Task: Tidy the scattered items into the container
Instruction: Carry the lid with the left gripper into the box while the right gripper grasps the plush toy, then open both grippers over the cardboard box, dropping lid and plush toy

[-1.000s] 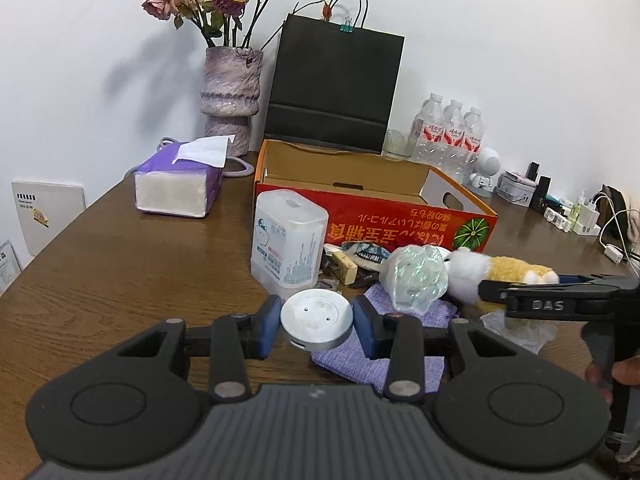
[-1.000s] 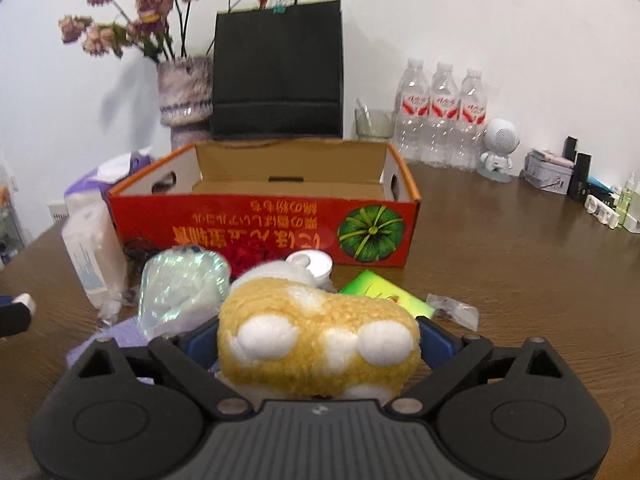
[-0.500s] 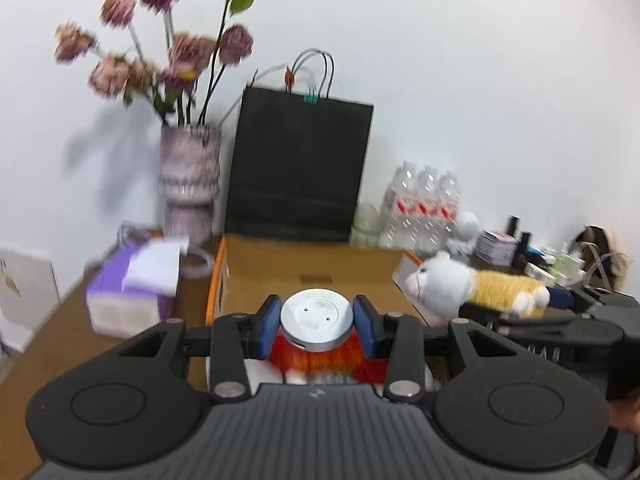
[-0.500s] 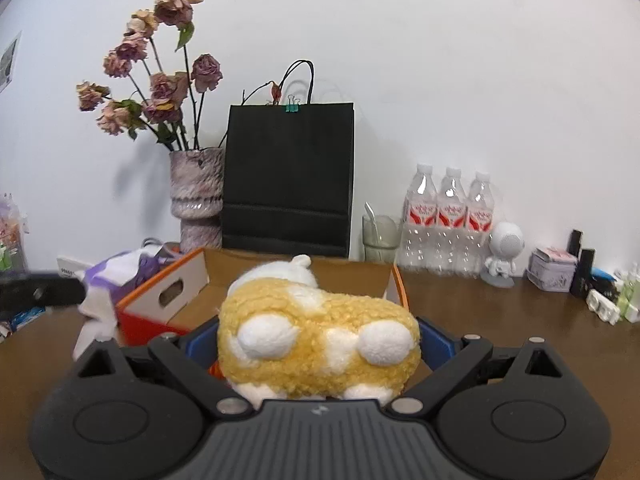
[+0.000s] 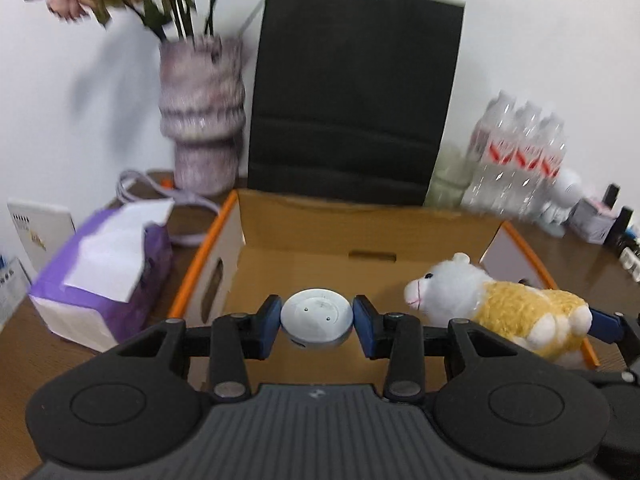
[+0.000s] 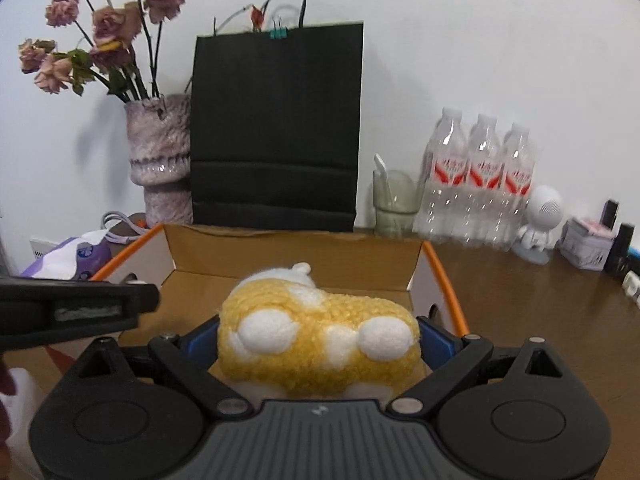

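Two grippers over open cardboard box (image 5: 362, 240), both loaded. Left gripper (image 5: 316, 320): blue pads clamped on either side of small round white disc (image 5: 316, 316), disc held flat side up, above box interior near the front edge, clear of the box floor. Right gripper (image 6: 318, 344): closed around yellow-and-white plush toy (image 6: 316, 336), fuzzy body filling the gap between the blue pads; seen also from left wrist view at right, plush toy (image 5: 496, 308) lying sideways with white head pointing left, over the right part of the box, beside the orange-trimmed right wall. Box floor bare where visible, brown inside, orange rim, hand-hole cut in the left and far walls. From right wrist view, black body of left gripper (image 6: 76, 308) entering from left edge, level with the box's left wall. Behind the box, touching or just beside the far wall: black paper bag (image 6: 276, 128), upright, teal clip at handles. Left of bag: mottled purple vase (image 6: 160, 152) with dried roses (image 6: 104, 28). Left of box: purple tissue pack (image 5: 104, 272) on brown table (image 6: 520, 300), white sheet sticking out on top. Right of bag: glass cup (image 6: 394, 204), three water bottles (image 6: 480, 176) standing in a row, small white robot figure (image 6: 540, 220). Left wrist view motion-blurred in background.
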Tool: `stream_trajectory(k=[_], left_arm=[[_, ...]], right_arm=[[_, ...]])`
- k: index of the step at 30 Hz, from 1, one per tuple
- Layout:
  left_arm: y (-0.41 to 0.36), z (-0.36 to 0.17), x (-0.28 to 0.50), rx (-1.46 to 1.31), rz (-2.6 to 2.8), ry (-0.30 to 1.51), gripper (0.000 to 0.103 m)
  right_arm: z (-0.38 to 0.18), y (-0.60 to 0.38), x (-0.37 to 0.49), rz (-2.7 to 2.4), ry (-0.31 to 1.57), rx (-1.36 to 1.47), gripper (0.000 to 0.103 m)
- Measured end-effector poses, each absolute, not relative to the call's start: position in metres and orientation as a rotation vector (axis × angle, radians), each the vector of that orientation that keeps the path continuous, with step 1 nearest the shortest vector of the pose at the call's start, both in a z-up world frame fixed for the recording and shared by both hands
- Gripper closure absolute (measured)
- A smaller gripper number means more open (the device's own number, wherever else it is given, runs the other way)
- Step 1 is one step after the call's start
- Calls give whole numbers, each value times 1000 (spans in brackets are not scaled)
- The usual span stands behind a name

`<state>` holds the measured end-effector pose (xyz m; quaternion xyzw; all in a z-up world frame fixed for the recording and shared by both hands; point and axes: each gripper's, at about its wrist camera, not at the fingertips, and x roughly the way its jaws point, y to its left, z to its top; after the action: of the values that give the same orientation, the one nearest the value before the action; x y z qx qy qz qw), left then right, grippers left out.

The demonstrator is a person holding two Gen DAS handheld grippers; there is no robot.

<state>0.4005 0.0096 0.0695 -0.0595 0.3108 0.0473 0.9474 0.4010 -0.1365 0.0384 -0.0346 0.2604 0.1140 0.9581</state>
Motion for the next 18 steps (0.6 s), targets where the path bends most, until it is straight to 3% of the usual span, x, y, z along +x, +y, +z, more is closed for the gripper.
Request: stream_trajectory(k=[8, 9, 10, 12, 14, 15, 16, 18], left_arm=[[15, 43, 417, -157, 142, 717, 61], [15, 42, 415, -154, 142, 712, 53], [14, 42, 414, -154, 140, 709, 35], [14, 45, 410, -167, 132, 713, 20], [17, 53, 404, -200, 97, 688, 15], [19, 59, 399, -209, 87, 675, 4], [20, 64, 395, -209, 96, 660, 0], [22, 73, 384, -203, 94, 617, 0]], right_arm=[[16, -133, 421, 255, 630, -103, 3], [15, -133, 421, 256, 637, -105, 2], [15, -133, 421, 255, 639, -107, 1], [18, -134, 420, 255, 639, -104, 0], [23, -135, 417, 263, 641, -99, 0], [26, -137, 414, 270, 636, -92, 0], [30, -138, 413, 275, 627, -85, 0], [39, -142, 406, 280, 606, -72, 0]])
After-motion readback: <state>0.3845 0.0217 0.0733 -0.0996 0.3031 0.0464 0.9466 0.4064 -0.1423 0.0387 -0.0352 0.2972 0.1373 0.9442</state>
